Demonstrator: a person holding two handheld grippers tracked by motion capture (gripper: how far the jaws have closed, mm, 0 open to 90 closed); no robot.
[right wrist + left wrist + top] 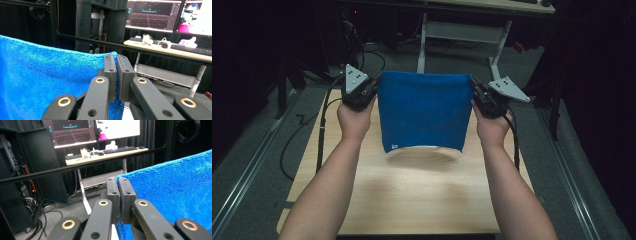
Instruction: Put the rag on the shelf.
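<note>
My forearms come in from the near edge over the wooden tabletop (412,200), its near part bare. Farther out, my left hand (354,120) holds the left gripper (358,90) and my right hand (489,125) holds the right gripper (489,100), well apart, with a blue towel (424,112) stretched between them. The towel hangs raised above the middle of the tabletop, its lower edge clear of the wood and casting a curved shadow beneath. In the left gripper view the jaws are clenched on the towel's upper left corner; in the right gripper view the jaws are pressed together on the upper right corner, blue cloth pinched between the pads. Beyond the tabletop stands a desk (105,155) carrying a keyboard (120,149), with monitors (152,15) lit behind it.
</note>
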